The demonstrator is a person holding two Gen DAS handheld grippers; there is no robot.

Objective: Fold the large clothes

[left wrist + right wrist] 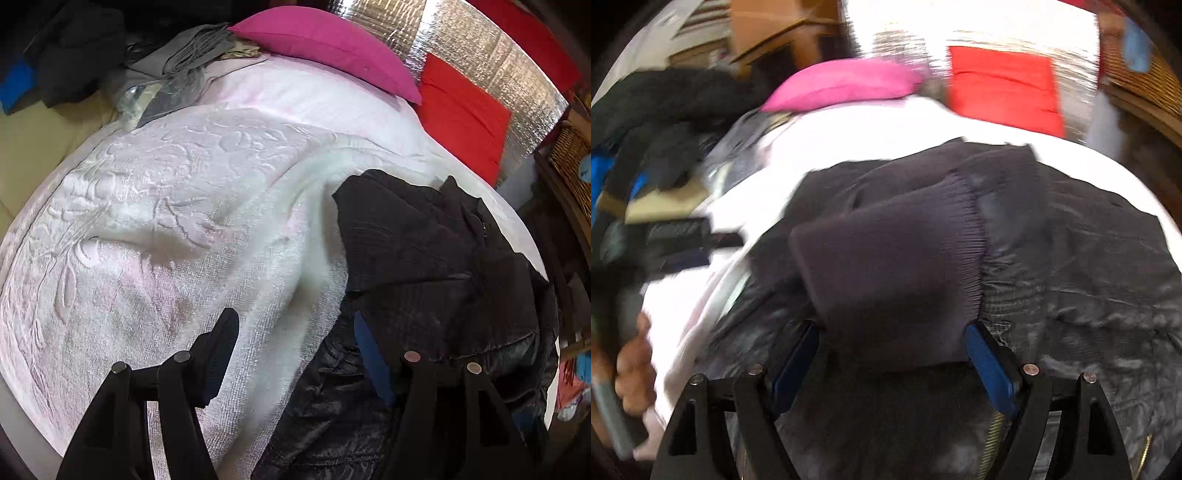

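1. A bed fills the room in front of me, spread with a pale pink embossed blanket (pixel 155 206) that runs from about 7 o'clock to 1 o'clock in the left wrist view; a silver foil-like sheet (pixel 476 55) backs the head end at 1 o'clock.
2. The black jacket (pixel 436 258) lies bunched on the blanket at 3 to 5 o'clock in the left view. In the right wrist view, which is blurred, it takes up the centre and the whole 3 to 6 o'clock side, shiny quilted shell outward, with a zipper showing near 5 o'clock.
3. A heap of dark and grey clothes (pixel 110 55) sits at 10 to 11 o'clock, off the blanket's far-left corner.
4. A magenta pillow (pixel 328 48) rests at 12 o'clock, touching a red cushion (pixel 461 114) at 2 o'clock.
5. The jacket's ribbed knit cuff (pixel 886 266) lies flat on top of the shell, reaching down between the right tool's fingers.
6. The left gripper (pixel 295 350) has its jaws wide apart, one finger over the blanket, the other over the jacket's edge.
7. The right gripper (pixel 892 362) also stands spread, its blue pads (pixel 990 369) either side of the cuff, not pressing it.
8. The person's left hand (pixel 631 365) shows at 8 o'clock in the right view.
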